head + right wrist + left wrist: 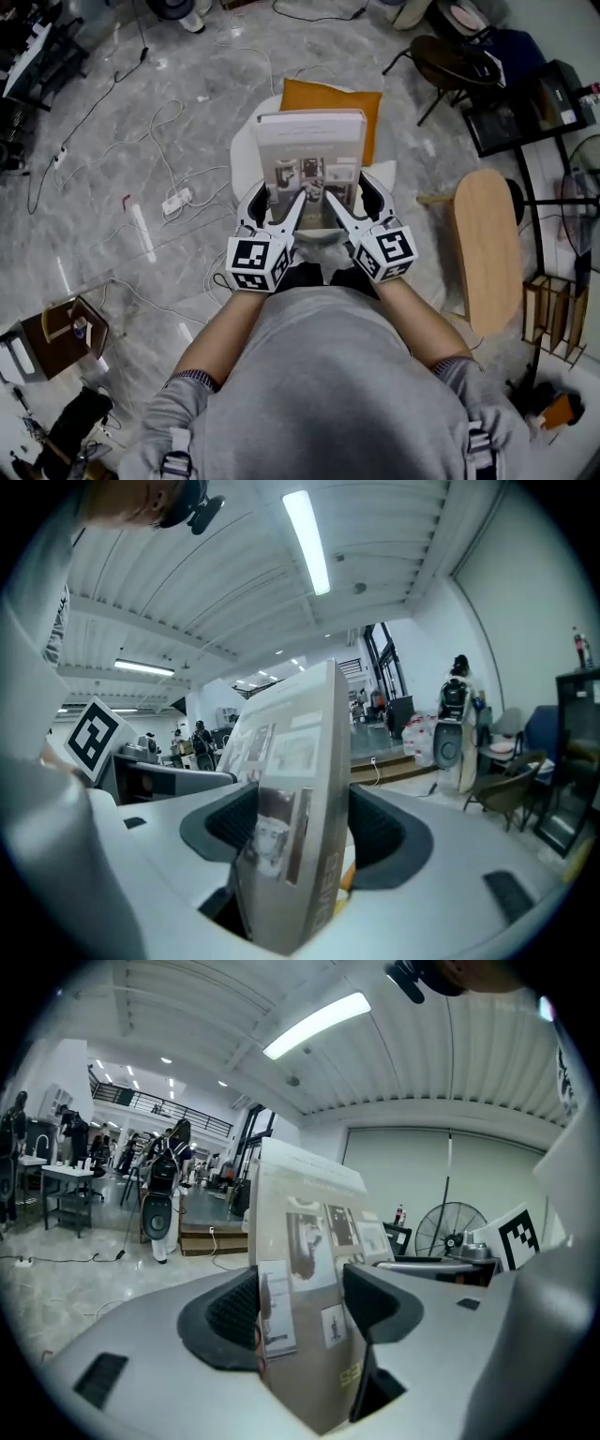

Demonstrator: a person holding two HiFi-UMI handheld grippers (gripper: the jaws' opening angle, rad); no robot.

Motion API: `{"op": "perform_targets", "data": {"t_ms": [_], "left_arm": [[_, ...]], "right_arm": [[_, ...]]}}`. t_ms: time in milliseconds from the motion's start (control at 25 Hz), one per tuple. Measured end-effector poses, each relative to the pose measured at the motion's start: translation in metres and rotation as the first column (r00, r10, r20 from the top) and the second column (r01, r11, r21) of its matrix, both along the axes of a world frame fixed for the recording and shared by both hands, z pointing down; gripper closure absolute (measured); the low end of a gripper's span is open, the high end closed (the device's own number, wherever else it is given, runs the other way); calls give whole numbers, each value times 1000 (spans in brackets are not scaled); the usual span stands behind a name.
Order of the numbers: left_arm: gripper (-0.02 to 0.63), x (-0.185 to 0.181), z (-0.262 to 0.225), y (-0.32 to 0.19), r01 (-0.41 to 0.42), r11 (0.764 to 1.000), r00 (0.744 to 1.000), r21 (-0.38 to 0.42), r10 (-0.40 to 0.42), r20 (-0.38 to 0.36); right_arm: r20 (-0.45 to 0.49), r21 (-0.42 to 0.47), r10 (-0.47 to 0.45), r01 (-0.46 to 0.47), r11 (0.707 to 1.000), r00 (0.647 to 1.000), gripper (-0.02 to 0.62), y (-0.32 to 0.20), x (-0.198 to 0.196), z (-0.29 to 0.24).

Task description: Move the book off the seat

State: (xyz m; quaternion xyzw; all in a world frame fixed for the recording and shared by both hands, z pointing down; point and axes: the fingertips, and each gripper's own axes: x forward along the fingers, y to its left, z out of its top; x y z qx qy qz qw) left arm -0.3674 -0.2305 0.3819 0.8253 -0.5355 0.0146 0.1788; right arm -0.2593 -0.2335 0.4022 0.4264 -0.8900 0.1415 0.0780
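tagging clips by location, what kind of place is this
Likely an open lab or workshop hall, not a home: loose cables and a power strip on the stone floor, a ribbed ceiling with a strip light, and a standing fan.

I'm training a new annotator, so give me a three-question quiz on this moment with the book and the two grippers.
1. True or false: the left gripper and the right gripper both have their fingers shut on the book.
2. What colour is the cushion beyond the book? A orange, B blue, C green.
3. Fill in: in the head view, the wooden stool stands to the book's ____.
Key: 1 true; 2 A; 3 right.
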Motion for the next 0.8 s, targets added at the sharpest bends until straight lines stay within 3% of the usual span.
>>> {"op": "perform_targets", "data": {"t_ms": [200, 400, 600, 800], "left_arm": [[307, 55, -19, 11, -98, 995, 995, 36, 98, 6], [307, 131, -36, 30, -217, 974, 976, 67, 216, 21], [307, 209, -46, 58, -327, 941, 945, 89, 325, 37], [307, 292, -48, 97, -444, 891, 896, 96, 441, 52]], "right_arm": [[18, 29, 104, -105, 994, 994, 282, 22, 55, -15], [42, 64, 223, -225, 972, 974, 282, 53, 129, -30], [53, 94, 319, -323, 942, 946, 284, 92, 205, -38], [63, 93, 440, -444, 891, 896, 284, 144, 282, -39]]}}
